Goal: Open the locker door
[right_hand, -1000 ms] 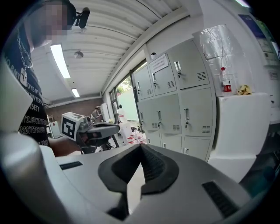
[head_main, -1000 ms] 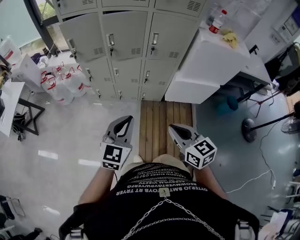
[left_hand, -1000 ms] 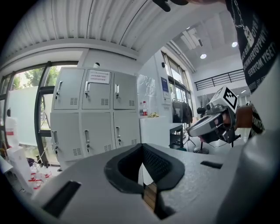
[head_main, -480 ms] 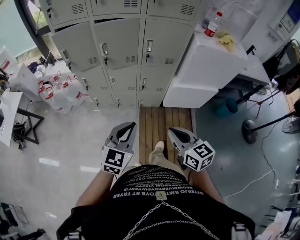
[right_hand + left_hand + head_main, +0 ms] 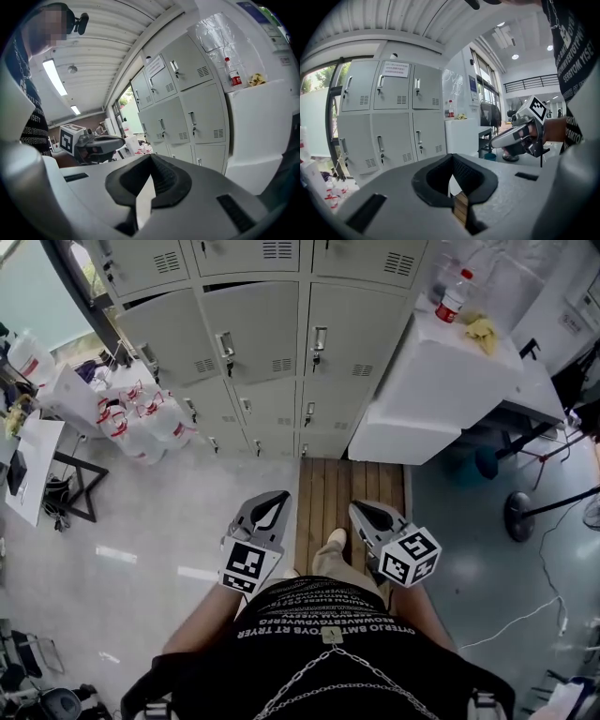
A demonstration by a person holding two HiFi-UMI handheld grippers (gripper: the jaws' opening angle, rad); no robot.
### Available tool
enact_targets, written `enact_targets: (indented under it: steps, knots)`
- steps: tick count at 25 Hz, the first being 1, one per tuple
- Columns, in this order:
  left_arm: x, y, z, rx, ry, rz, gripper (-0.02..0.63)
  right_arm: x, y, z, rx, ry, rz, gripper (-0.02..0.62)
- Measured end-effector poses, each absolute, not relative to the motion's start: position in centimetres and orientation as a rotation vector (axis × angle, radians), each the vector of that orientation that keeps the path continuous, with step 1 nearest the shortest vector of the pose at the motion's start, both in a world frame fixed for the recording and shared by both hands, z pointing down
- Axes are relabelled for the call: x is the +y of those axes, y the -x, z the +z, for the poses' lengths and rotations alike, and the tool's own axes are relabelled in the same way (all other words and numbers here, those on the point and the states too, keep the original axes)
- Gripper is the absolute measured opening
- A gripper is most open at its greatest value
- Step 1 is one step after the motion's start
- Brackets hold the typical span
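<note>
The grey lockers [image 5: 281,324] stand ahead of me in rows, every door I can see closed, each with a small upright handle [image 5: 320,337]. Both grippers hang low at my waist, well short of the lockers. The left gripper [image 5: 274,504] is shut with nothing in it, and so is the right gripper [image 5: 367,514]. In the left gripper view the jaws [image 5: 452,157] meet at the tips, with the lockers [image 5: 393,117] beyond and the right gripper [image 5: 506,138] off to the side. The right gripper view shows its jaws [image 5: 151,158] shut, the lockers [image 5: 187,103] ahead and the left gripper [image 5: 101,140] beside it.
A white cabinet [image 5: 441,381] stands right of the lockers, with a bottle [image 5: 453,296] and a yellow thing [image 5: 481,329] on top. Water jugs [image 5: 141,418] crowd the floor at the lockers' left. A wooden board [image 5: 352,493] lies under my foot. A fan stand [image 5: 534,512] is at the right.
I have stepped towards the lockers: a foot now shows on the wooden board and the view has shifted. Both grippers stay shut at my waist.
</note>
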State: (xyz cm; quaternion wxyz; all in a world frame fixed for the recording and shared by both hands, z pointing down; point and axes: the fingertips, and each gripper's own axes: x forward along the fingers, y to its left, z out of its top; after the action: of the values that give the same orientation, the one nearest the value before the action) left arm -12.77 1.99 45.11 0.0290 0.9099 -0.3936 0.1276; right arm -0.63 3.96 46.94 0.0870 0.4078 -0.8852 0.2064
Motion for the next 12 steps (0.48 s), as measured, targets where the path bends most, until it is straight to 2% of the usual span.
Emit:
enact_targets:
  steps: [12]
  knots:
    - [-4.3, 10.0, 47.7, -1.246, -2.726, 0.434, 0.005, -2.9, -2.1, 49.6, -2.618, -1.111, 0.681, -0.003]
